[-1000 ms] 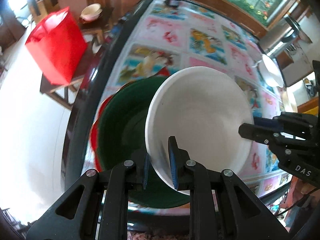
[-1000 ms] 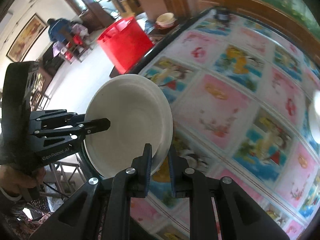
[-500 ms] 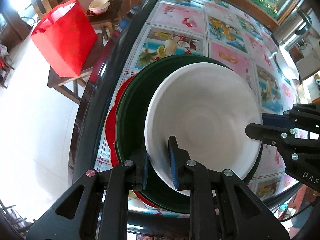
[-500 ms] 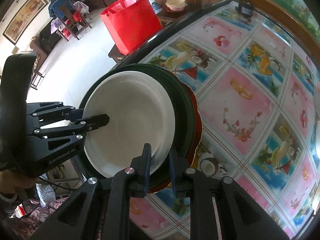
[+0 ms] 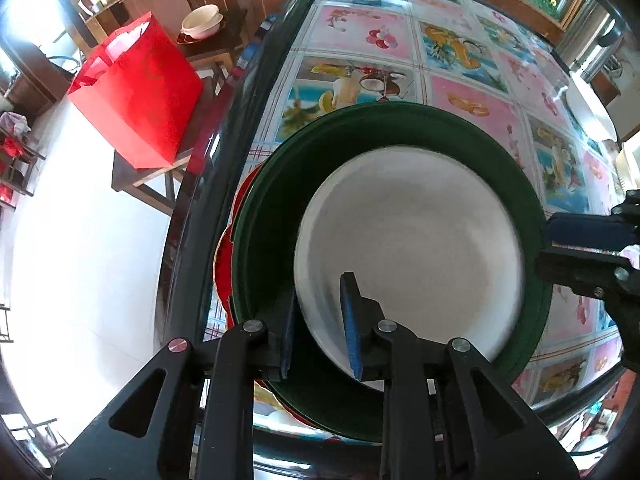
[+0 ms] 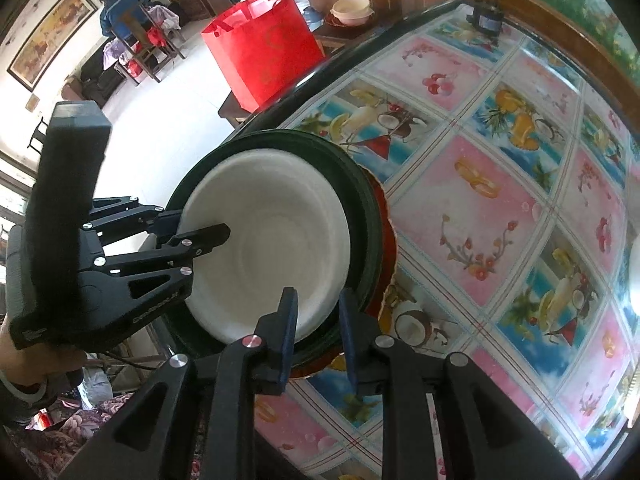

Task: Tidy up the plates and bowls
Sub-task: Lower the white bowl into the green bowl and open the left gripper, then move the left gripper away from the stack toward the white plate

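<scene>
White bowl [image 5: 412, 248] sat nested inside the green bowl [image 5: 272, 216], mouth up, round so no long axis; green bowl itself rested on a red plate [image 5: 223, 256], stack near the table [image 5: 360, 36] edge closest to the red bag [image 5: 132, 92]. Judged progress: this stack looked done, bowl seated and level-ish; one white dish [image 5: 588, 108] sat well away from the stack at the table's far side, probably left to collect. Left gripper [image 5: 318, 312] straddled the white bowl's near rim, jaws parted with a visible gap at the pads, so released, not gripping. Right gripper [image 6: 318, 332] likewise straddled the rim on the opposite side; its jaws had just been opening, rim between them but not pinched. Next likely: both withdraw clear of the stack.
</scene>
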